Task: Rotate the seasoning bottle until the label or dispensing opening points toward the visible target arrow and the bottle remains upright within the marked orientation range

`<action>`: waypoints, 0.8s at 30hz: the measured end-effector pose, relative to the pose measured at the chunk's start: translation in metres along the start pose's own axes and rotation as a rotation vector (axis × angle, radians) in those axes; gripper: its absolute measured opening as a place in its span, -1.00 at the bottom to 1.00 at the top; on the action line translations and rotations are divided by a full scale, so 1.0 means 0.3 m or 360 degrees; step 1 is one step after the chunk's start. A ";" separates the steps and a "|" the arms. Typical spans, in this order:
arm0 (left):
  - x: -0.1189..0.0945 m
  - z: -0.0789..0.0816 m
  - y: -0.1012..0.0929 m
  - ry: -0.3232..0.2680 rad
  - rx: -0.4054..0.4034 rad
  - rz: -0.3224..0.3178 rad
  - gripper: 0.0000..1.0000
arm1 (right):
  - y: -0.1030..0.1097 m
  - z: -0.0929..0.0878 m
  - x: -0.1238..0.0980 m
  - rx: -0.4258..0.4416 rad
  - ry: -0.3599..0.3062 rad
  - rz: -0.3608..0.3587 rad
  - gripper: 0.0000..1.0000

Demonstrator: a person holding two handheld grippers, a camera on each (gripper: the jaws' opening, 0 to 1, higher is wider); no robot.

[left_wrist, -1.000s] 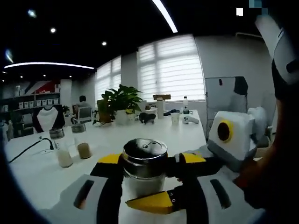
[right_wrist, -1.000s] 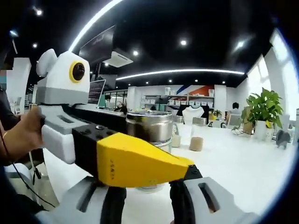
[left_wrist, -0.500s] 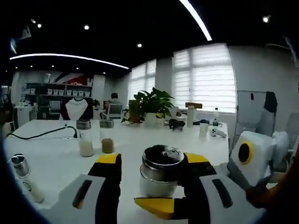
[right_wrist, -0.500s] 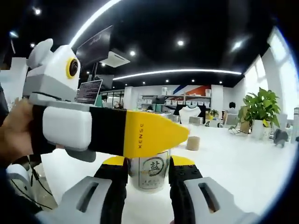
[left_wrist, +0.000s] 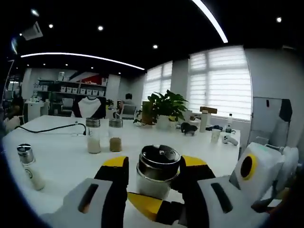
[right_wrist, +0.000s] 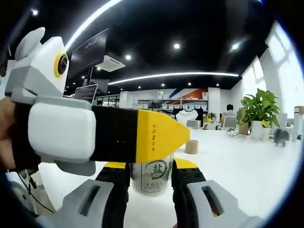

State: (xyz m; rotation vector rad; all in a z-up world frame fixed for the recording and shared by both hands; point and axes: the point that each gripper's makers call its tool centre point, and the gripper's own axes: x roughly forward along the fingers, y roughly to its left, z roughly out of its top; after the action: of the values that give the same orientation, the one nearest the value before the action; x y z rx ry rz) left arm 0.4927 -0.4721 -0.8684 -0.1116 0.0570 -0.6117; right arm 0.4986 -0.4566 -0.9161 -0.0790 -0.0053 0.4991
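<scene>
Open office interior is seen, with a dark ceiling point(left_wrist: 118, 23) fitted with recessed spotlights and long curved light strips point(left_wrist: 80, 58). Large windows point(left_wrist: 216, 80) covered by white blinds are placed along the far wall. A long white table point(left_wrist: 57, 147) is spread across the foreground. A potted plant point(left_wrist: 164, 107) is set at the table's far end. Shelving point(left_wrist: 66, 90) with boxes is seen at the back, and a red-and-blue wall graphic point(right_wrist: 187, 93) above it. A wall-mounted screen point(right_wrist: 92, 45) is hung near the ceiling.
</scene>
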 end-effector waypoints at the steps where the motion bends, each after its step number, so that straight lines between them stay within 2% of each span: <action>1: 0.000 0.002 0.001 -0.0007 0.0002 0.0007 -0.13 | 0.003 -0.005 0.003 -0.0003 0.0013 0.0006 -0.37; 5: 0.007 -0.001 -0.004 0.0003 -0.0002 0.0011 -0.13 | 0.010 -0.008 0.006 0.0011 0.0005 0.0012 -0.37; 12: 0.017 -0.016 0.007 0.0021 0.0056 0.0111 -0.10 | 0.018 -0.009 0.009 -0.0006 0.0016 0.0015 -0.36; 16: 0.018 -0.014 0.031 -0.0003 0.0069 0.0154 -0.24 | 0.014 -0.011 0.005 -0.0005 0.0020 0.0011 -0.36; 18: 0.022 -0.016 0.037 -0.0009 0.0025 0.0128 -0.24 | 0.014 -0.011 0.004 -0.0006 0.0025 0.0012 -0.36; 24: 0.023 -0.017 0.038 -0.0015 0.0015 0.0107 -0.25 | 0.011 -0.012 0.001 0.0018 0.0021 0.0024 -0.36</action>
State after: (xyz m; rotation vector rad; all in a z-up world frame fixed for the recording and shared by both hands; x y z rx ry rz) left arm 0.5045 -0.4672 -0.8749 -0.1029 0.0482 -0.5440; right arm 0.4973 -0.4539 -0.9199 -0.0713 0.0114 0.5139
